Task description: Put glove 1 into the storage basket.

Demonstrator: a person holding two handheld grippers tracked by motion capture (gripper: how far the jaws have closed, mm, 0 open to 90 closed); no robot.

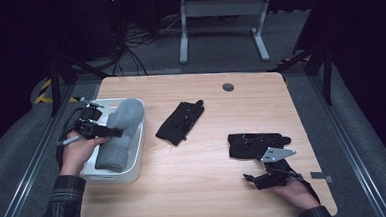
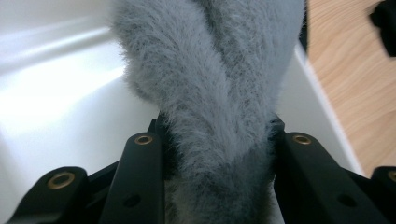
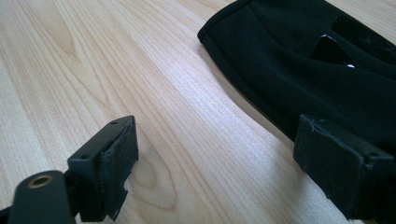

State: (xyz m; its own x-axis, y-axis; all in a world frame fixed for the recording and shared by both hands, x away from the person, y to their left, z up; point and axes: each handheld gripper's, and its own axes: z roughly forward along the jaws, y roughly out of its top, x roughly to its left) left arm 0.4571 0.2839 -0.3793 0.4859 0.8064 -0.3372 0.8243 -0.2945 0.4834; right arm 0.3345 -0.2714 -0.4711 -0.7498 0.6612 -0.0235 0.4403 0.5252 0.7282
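A white bin (image 1: 134, 164) is seen at the left edge of the wooden table (image 1: 209, 177), and a grey fuzzy glove (image 1: 120, 135) is lying lengthwise in it, its upper end propped over the far rim. The left gripper (image 1: 113, 132) is held over the bin, and in the left gripper view its jaws are seen pressed in against both sides of the grey pile (image 2: 219, 116), so the glove is taken to be gripped, not yet let go. One black glove (image 1: 180, 122) is laid out near the middle of the table, well apart from the bin and touched by nothing. A second black glove (image 1: 255, 144) is lying toward the right side, just beyond the right gripper (image 1: 255, 179). In the right gripper view the jaws are spread wide with bare wood between them; the cuff of the black glove (image 3: 289, 60) is seen just beside the right-hand jaw, and nothing is held. The work is judged to be the gathering of gloves into the bin. One item is placed or nearly so, with release by the left gripper outstanding. Two black gloves are left on the table; the nearer one to the right gripper is judged next, though no grasp on it has been made.
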